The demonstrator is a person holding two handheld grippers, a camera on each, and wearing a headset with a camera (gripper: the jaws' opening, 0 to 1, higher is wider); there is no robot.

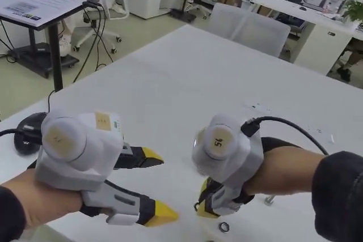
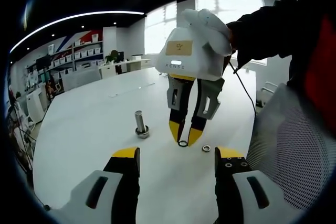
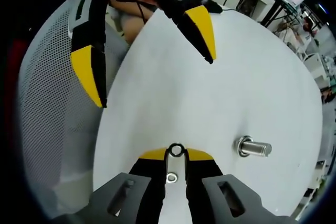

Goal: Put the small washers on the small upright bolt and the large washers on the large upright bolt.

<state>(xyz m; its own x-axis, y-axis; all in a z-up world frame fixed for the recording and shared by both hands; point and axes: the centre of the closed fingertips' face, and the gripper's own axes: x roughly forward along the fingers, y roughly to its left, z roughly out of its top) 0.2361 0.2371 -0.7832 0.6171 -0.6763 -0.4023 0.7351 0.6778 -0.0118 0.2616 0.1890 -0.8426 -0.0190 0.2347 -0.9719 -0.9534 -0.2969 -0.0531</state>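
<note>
Washer (image 2: 182, 144): a small dark ring, pinched flat between the pressed-together yellow tips of the right gripper (image 2: 184, 136), which points down and holds it just above the white table (image 1: 170, 83). A second washer (image 2: 206, 148) lies loose on the table just beside it, on the near side. One upright bolt (image 2: 140, 123) stands near the right gripper, with what looks like a ring or flange round its foot. I cannot tell whether it is the small or the large bolt. The left gripper (image 1: 158, 184) hovers to the left with its jaws spread and nothing between them.

To do this step well, I would first check the ring's hole against the bolt's width. Then carry the ring over the bolt's top, keep it level and centred, and lower it until the hole has caught the bolt before letting go. Only the ring's edge is held, so a tilt could make it snag or slip out.

A round cap on the right gripper bears a number that seems to read 56. The small print on its front panel is too fine to read.
</note>
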